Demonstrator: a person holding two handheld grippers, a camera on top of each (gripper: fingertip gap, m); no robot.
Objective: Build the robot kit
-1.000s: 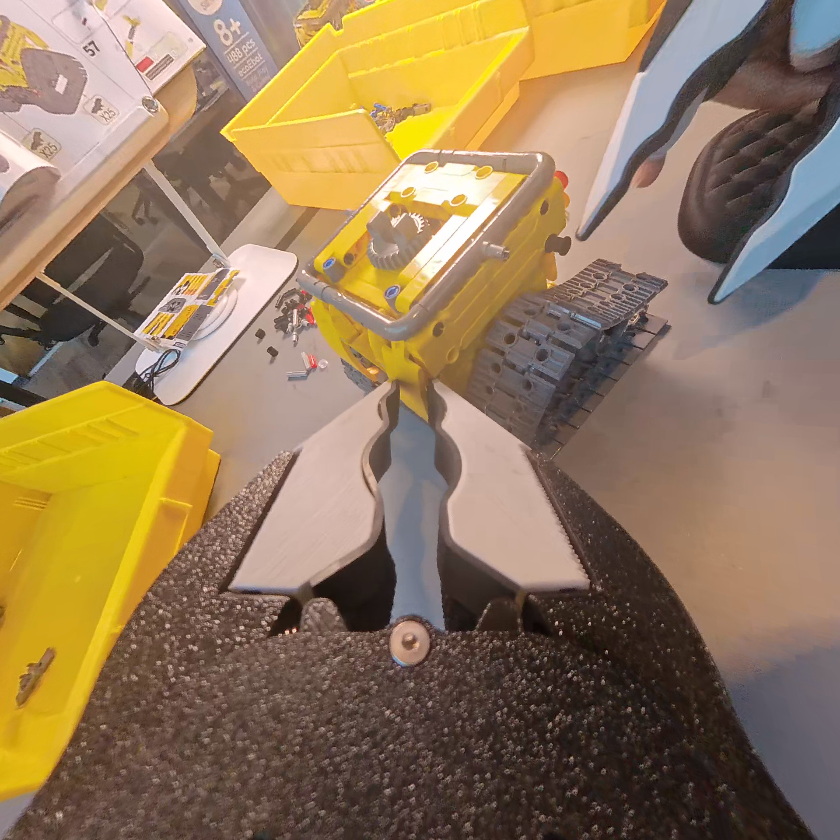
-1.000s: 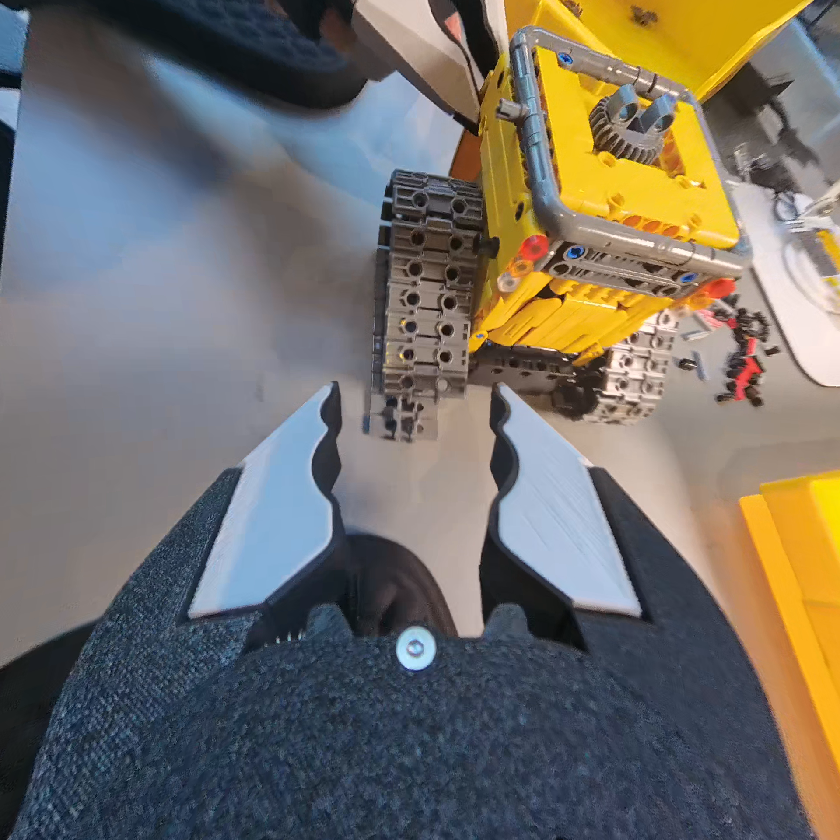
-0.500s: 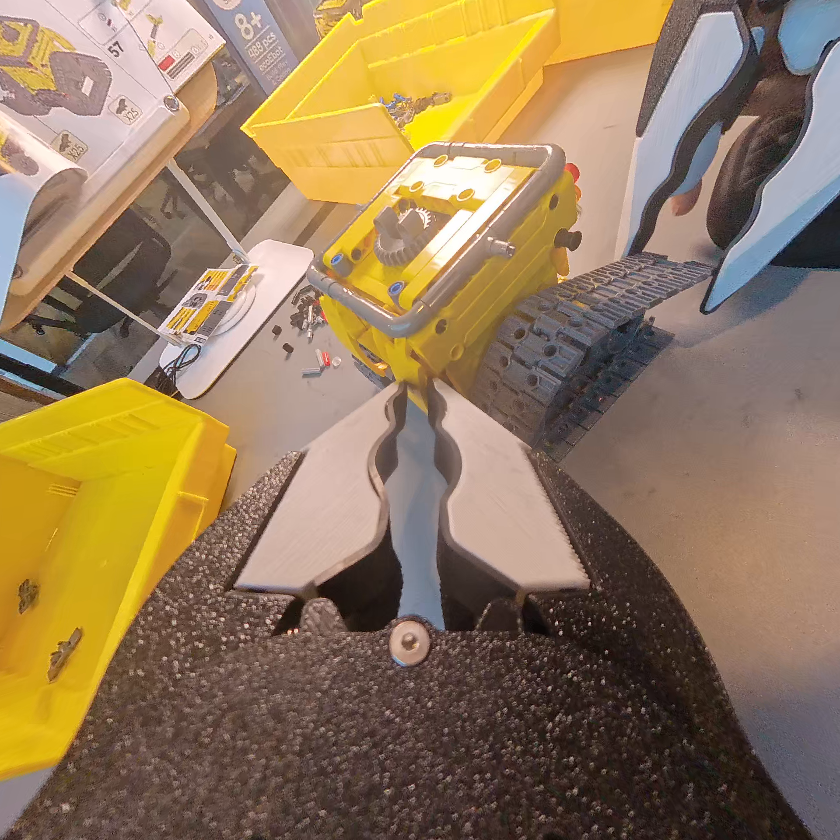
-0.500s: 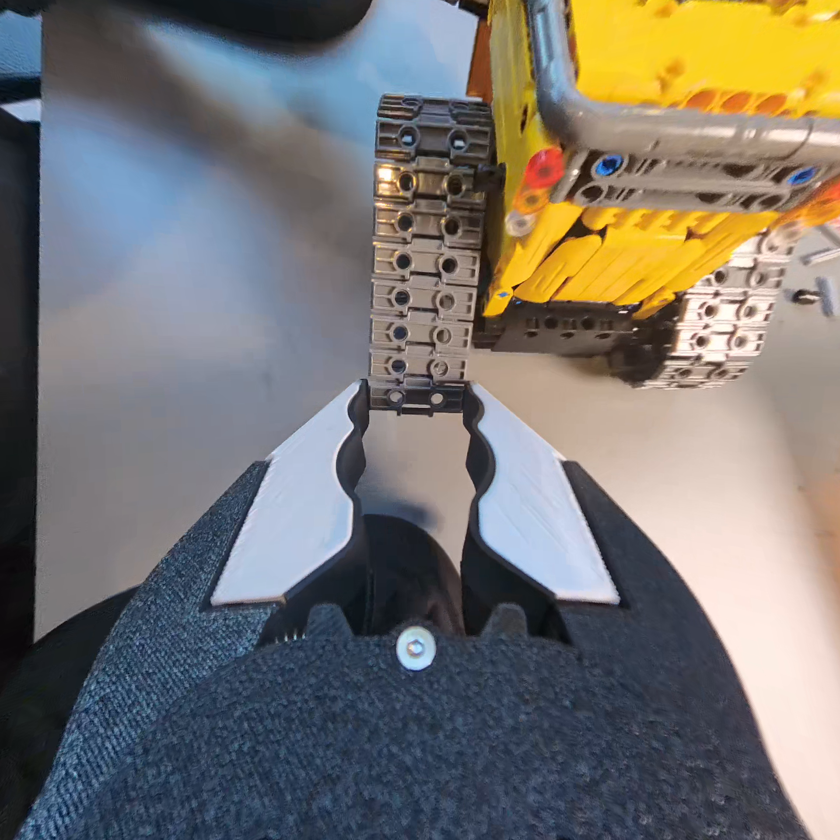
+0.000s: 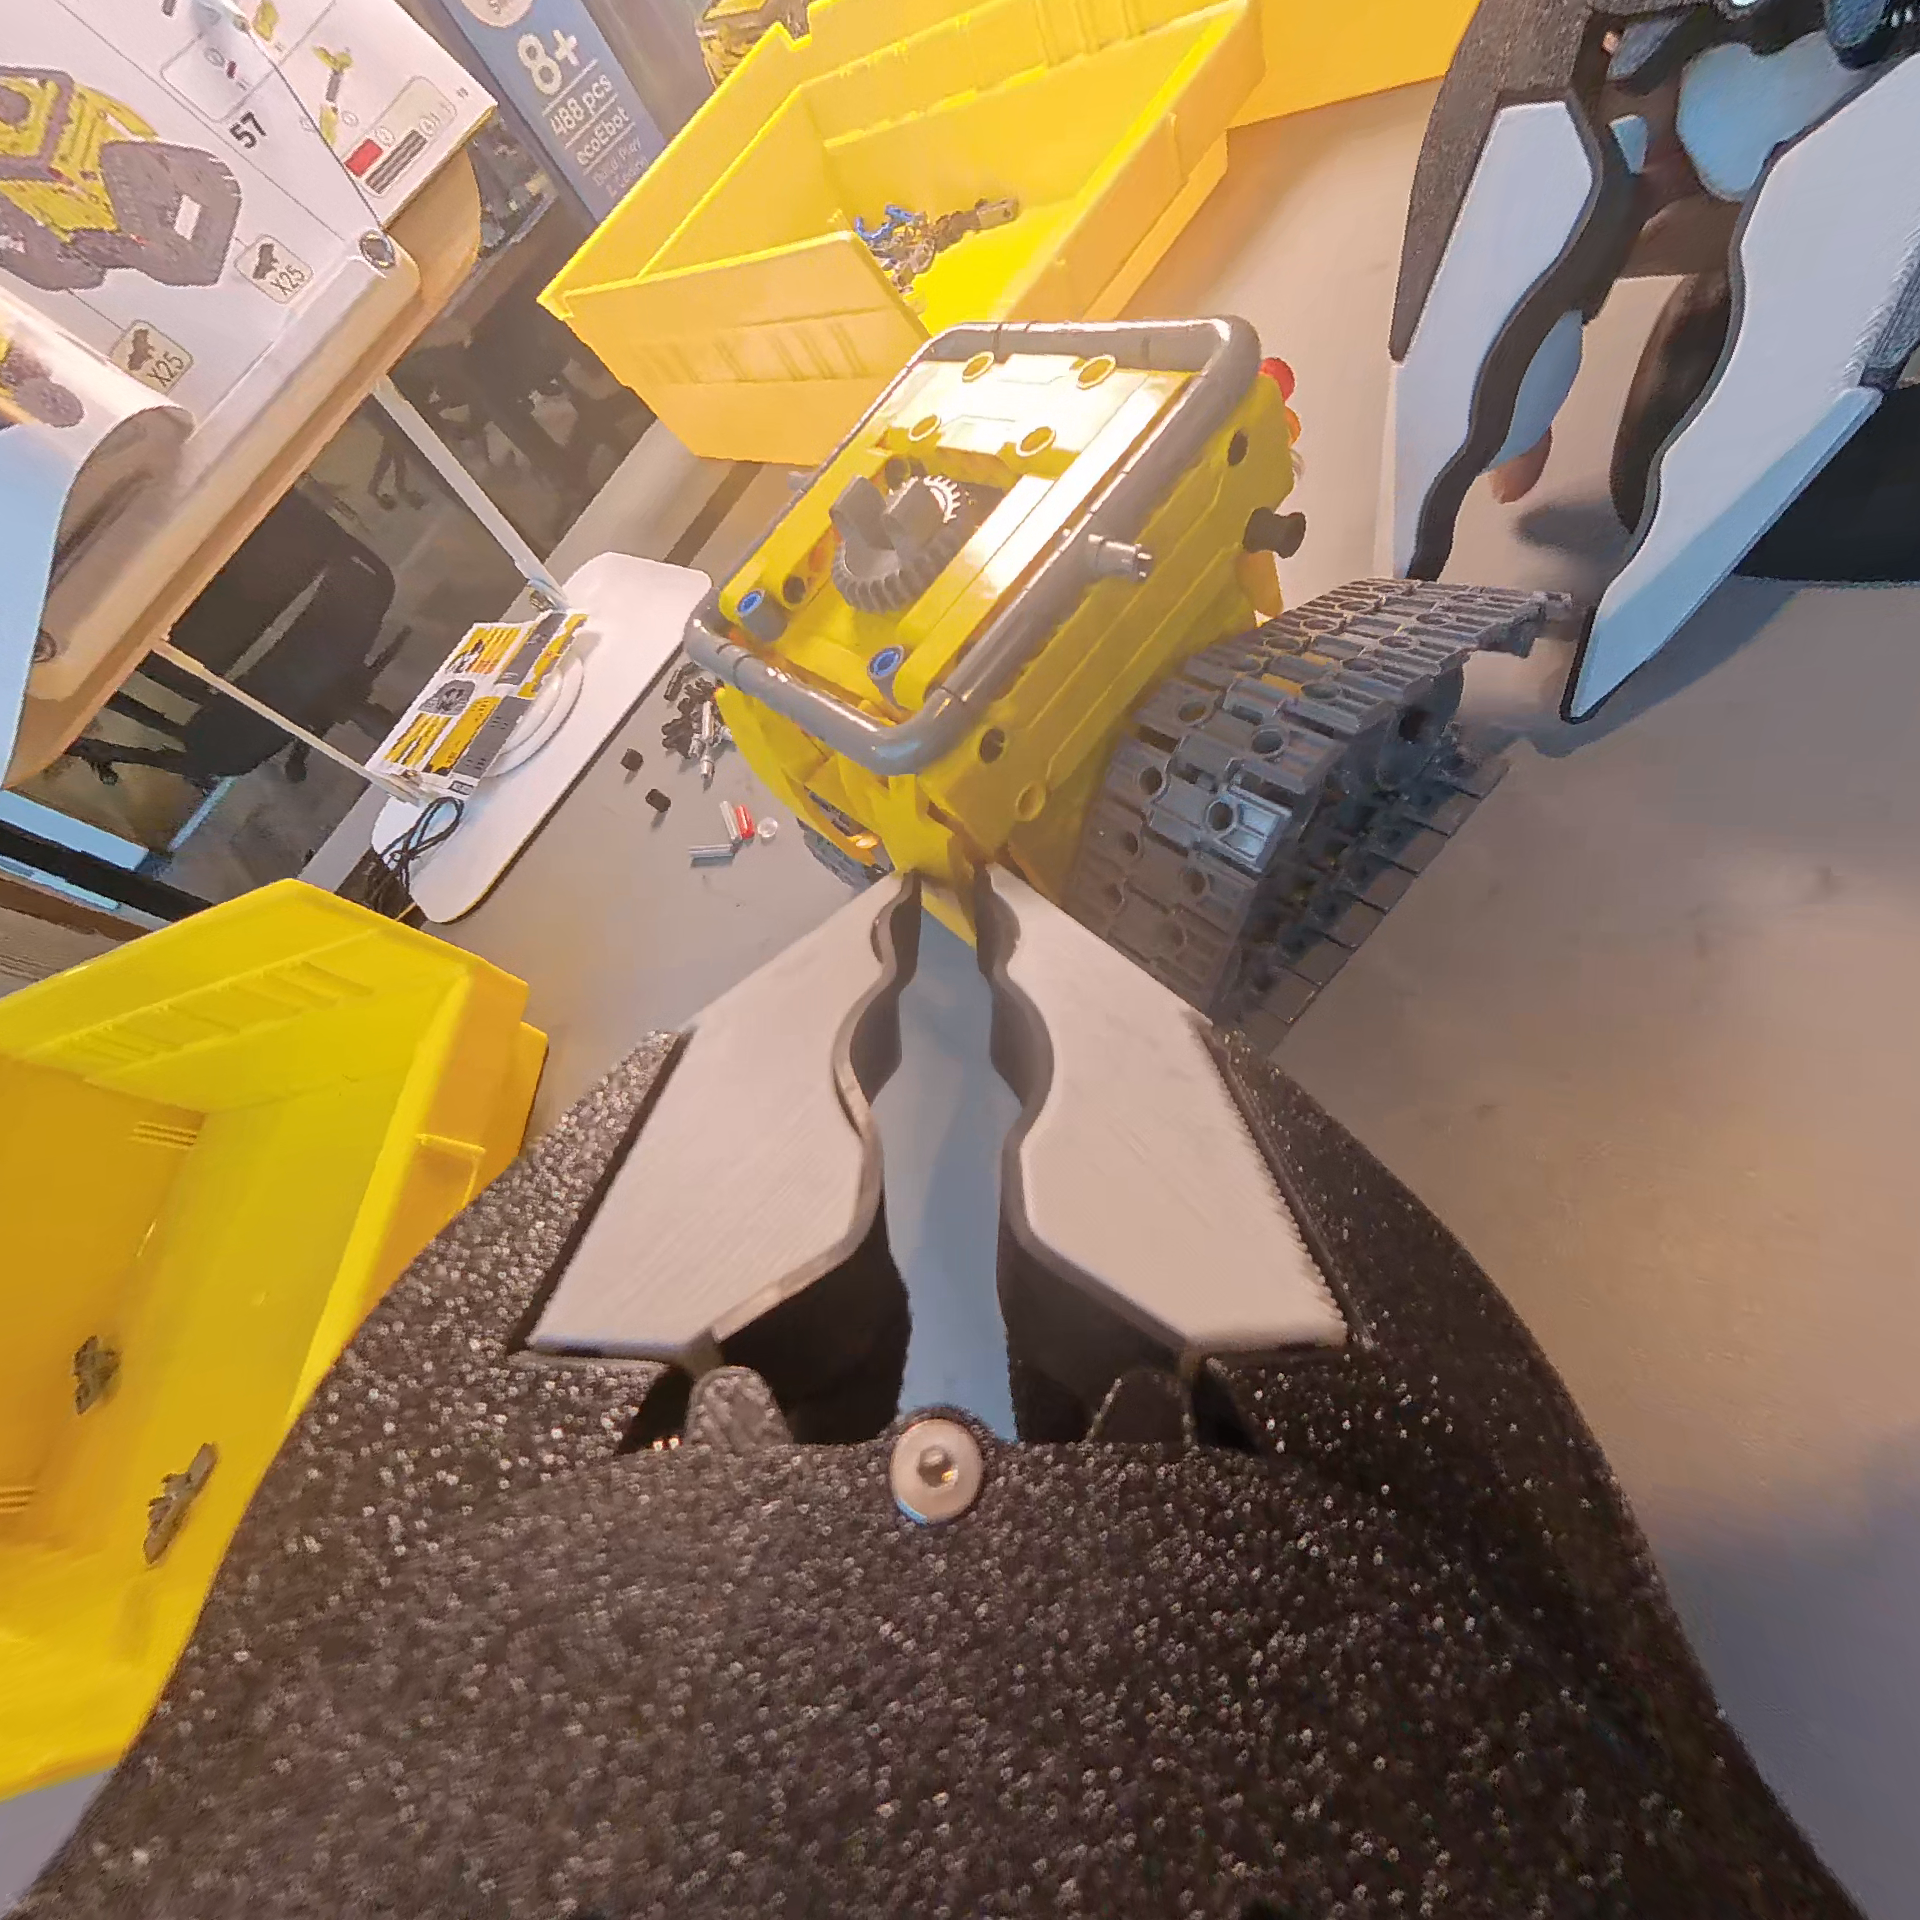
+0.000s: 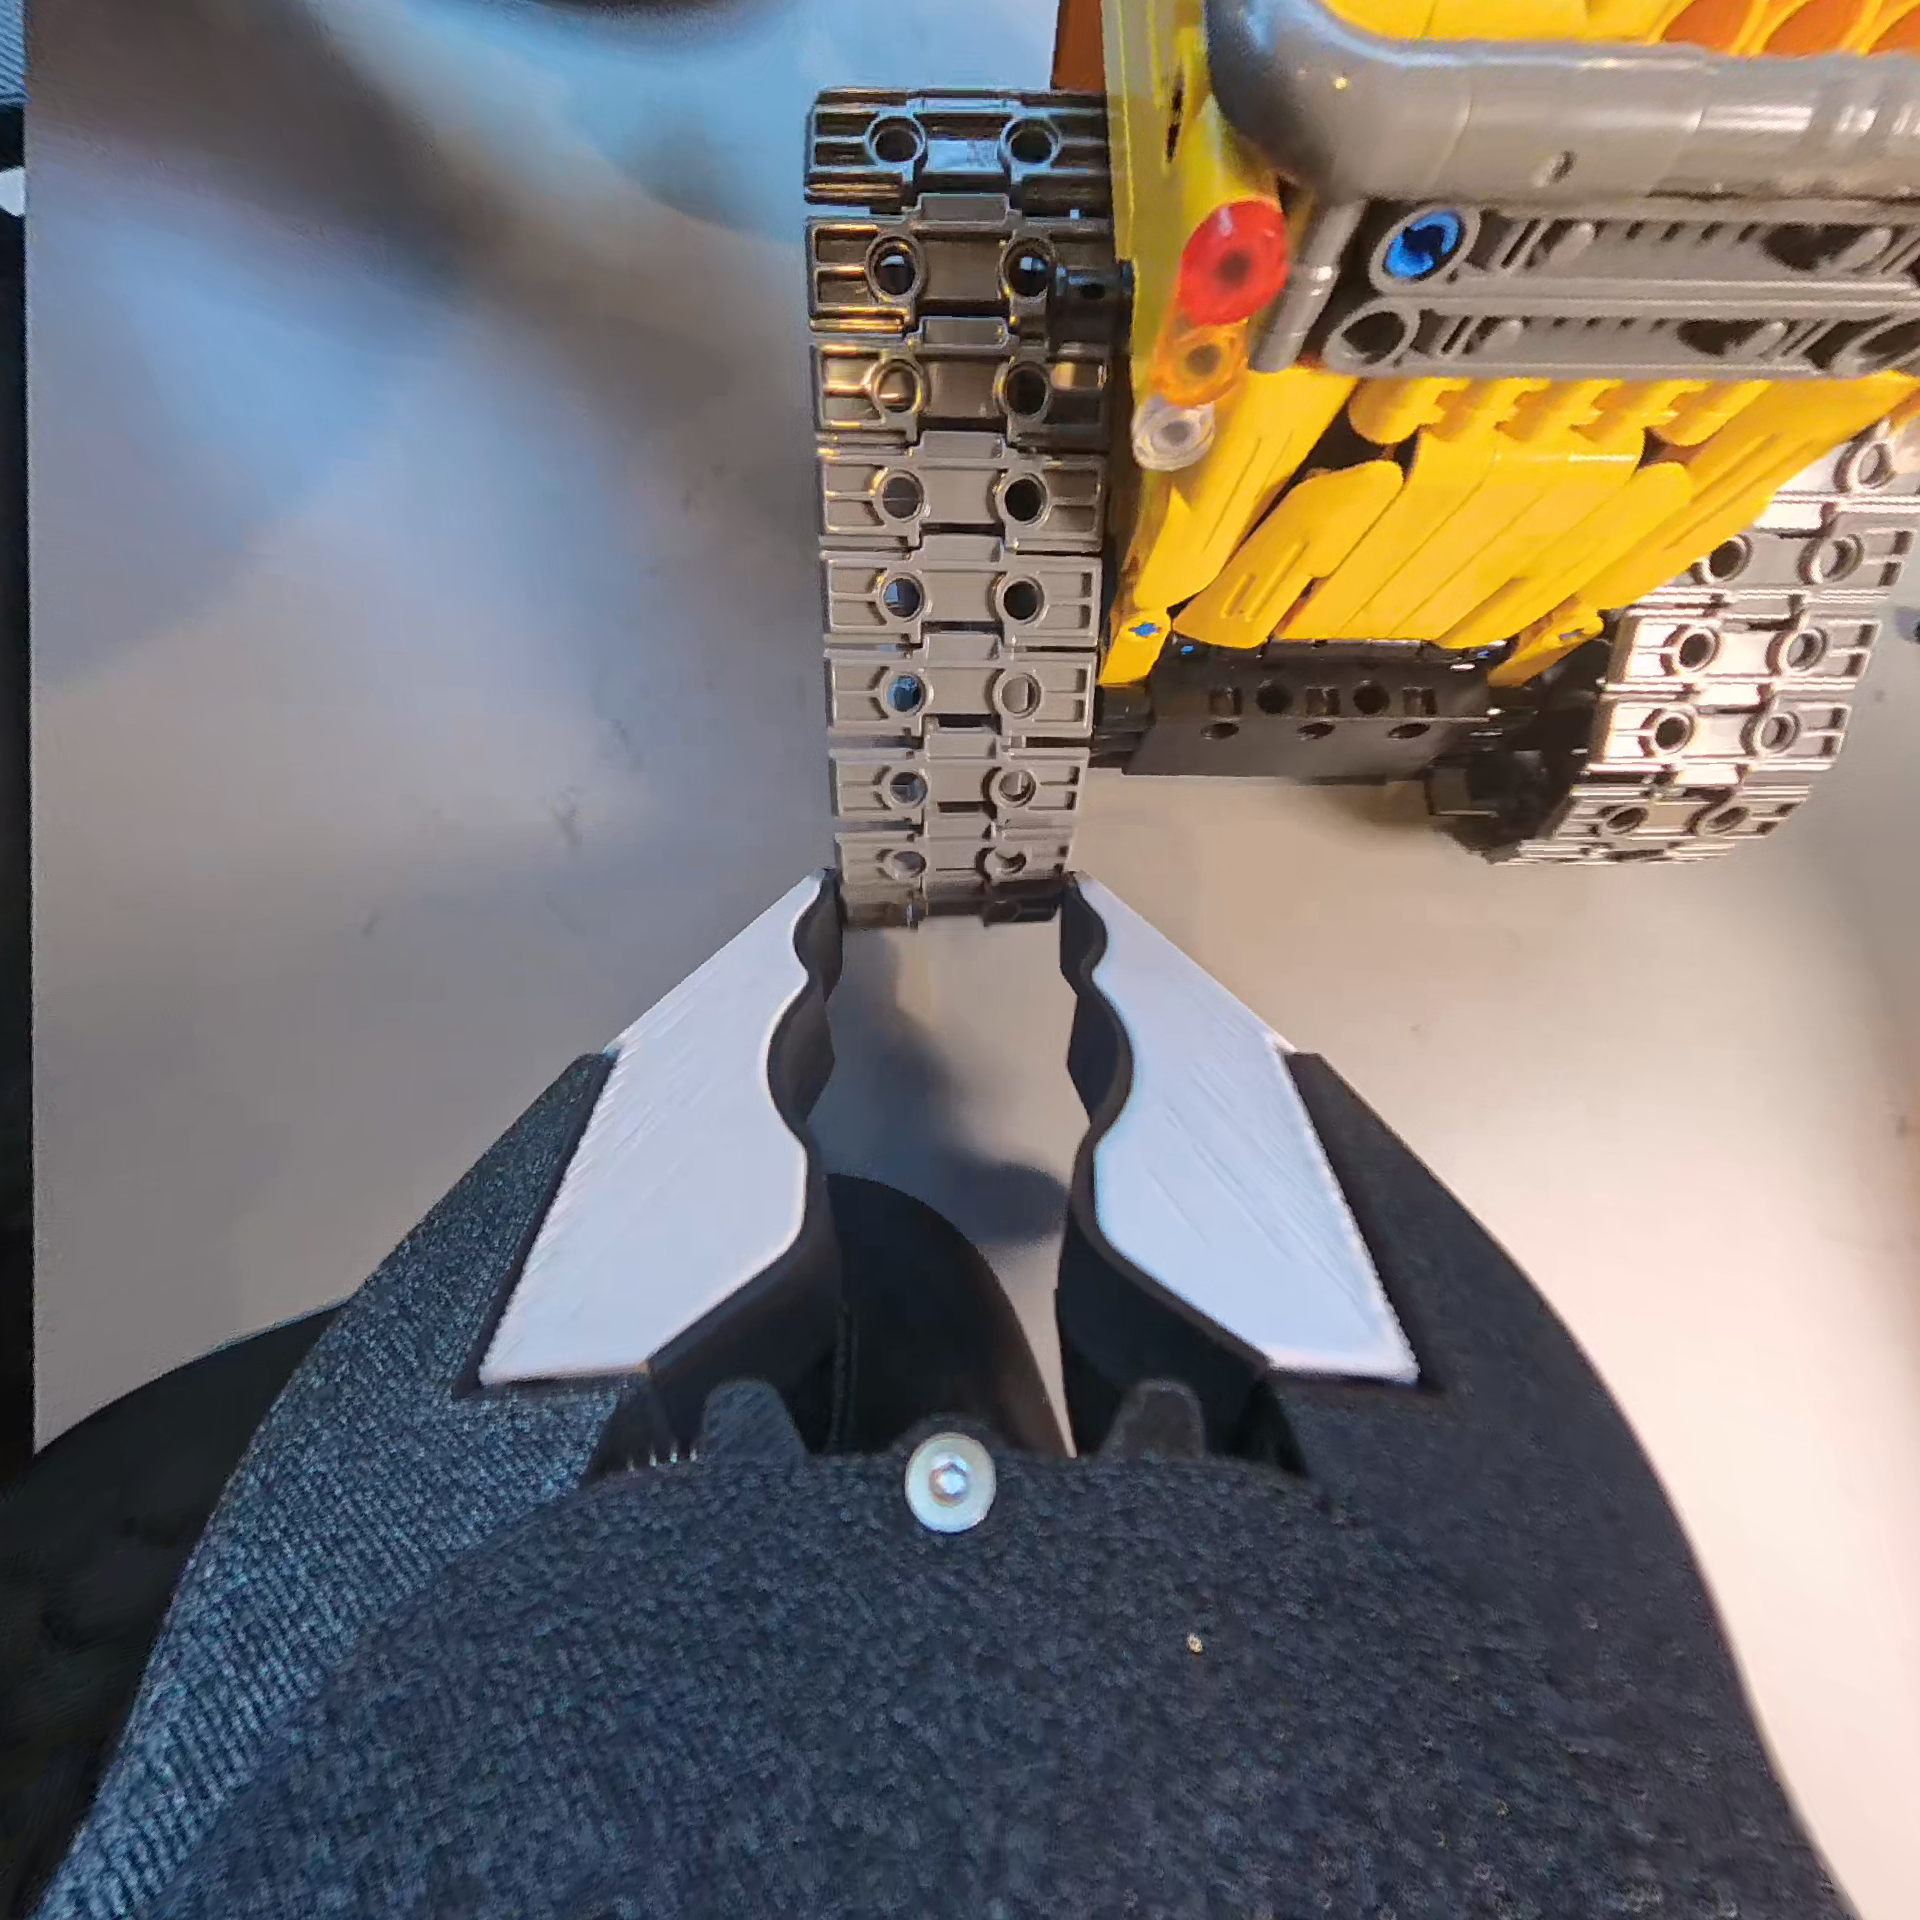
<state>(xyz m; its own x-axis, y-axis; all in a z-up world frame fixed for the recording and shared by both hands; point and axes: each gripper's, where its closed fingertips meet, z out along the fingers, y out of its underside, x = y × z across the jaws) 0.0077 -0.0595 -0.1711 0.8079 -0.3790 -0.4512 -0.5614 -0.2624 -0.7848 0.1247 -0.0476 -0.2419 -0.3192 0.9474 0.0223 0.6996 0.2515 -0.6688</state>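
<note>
The grey bench (image 6: 364, 623) carries a yellow model (image 5: 997, 582) on grey tracks. The left hand-held gripper (image 5: 945, 883), nearly closed, pinches the model's lower yellow edge. The right hand-held gripper (image 6: 951, 904), part open, brackets the loose track (image 6: 961, 499) end; squeeze squarely across the last link, I judge, keeping the model steady.
</note>
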